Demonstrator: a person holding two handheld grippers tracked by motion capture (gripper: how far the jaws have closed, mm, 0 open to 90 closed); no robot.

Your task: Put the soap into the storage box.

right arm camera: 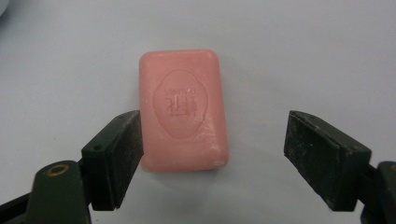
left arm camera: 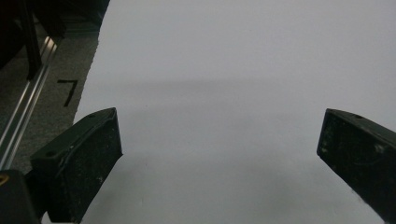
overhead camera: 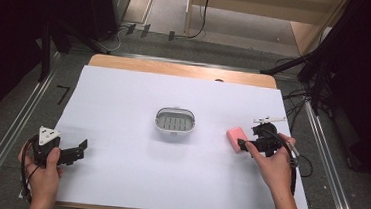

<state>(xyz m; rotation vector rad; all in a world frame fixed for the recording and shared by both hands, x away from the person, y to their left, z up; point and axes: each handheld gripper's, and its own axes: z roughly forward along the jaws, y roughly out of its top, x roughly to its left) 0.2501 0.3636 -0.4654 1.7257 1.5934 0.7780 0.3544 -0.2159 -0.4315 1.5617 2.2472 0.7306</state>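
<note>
Holding my right gripper [overhead camera: 244,144] low over the white table sheet [overhead camera: 117,179], I have its jaws spread apart with the pink soap bar [overhead camera: 236,137] lying flat on the sheet at their tips. In the right gripper view the soap bar [right arm camera: 183,109] sits toward the left pad [right arm camera: 122,156], its long edge just beside that pad or brushing it; I cannot tell which. A wide gap of bare sheet separates the bar from the right pad [right arm camera: 322,158], so nothing is clamped. That view also resolves an oval stamp with raised lettering on the bar's top face, a detail the high view does not give. The high view supplies the layout instead: the bar lies right of centre, and a white soap dish [overhead camera: 174,120] with a slotted floor stands mid-sheet, well apart from the bar on its left. My left gripper [overhead camera: 72,152] rests at the near left of the sheet, far from both items. The left gripper view shows its two black pads [left arm camera: 88,163] standing wide apart with bare sheet between them.
</note>
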